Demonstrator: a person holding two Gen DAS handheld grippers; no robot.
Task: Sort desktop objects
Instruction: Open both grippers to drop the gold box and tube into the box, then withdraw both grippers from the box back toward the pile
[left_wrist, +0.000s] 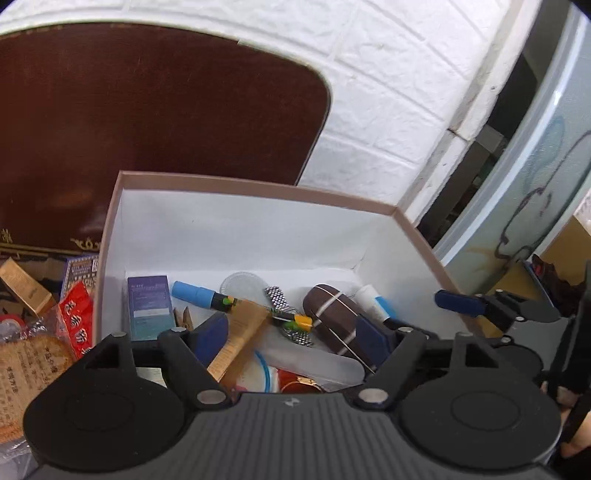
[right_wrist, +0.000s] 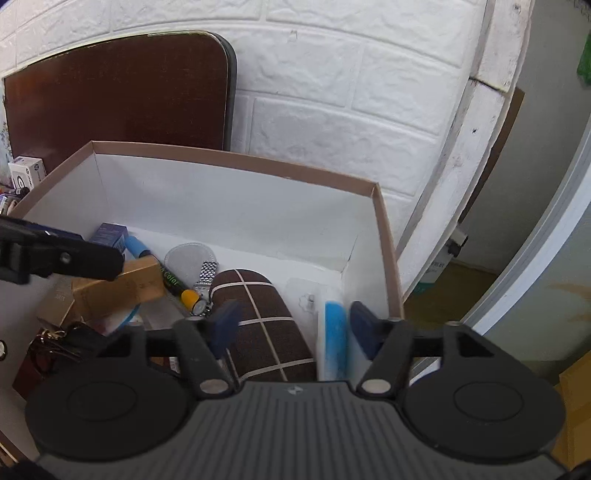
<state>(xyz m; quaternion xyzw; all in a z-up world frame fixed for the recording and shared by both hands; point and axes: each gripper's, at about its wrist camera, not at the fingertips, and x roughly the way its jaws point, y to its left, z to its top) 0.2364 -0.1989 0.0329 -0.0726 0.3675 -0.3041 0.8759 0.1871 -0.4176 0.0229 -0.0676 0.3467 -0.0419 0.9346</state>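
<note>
A brown-rimmed white cardboard box (left_wrist: 258, 192) holds several sorted items: a brown checked case (left_wrist: 338, 314), a tan carton (left_wrist: 240, 332), a blue marker (left_wrist: 201, 293), a purple box (left_wrist: 149, 306) and a metal watch strap (left_wrist: 277, 297). My left gripper (left_wrist: 291, 338) is open and empty, hovering over the box's near side. My right gripper (right_wrist: 295, 325) is open and empty above the brown checked case (right_wrist: 258, 325) and a blue-and-white tube (right_wrist: 334, 339). The box (right_wrist: 236, 158) fills the right wrist view. The right gripper's finger (left_wrist: 461, 301) shows past the box's right rim.
A dark brown board (left_wrist: 147, 129) leans on the white brick wall (left_wrist: 388, 92) behind the box. Snack packets (left_wrist: 75, 317) and small cartons (left_wrist: 79, 271) lie left of the box. A small white box (right_wrist: 26, 173) sits at far left. A glass door (left_wrist: 546, 166) stands right.
</note>
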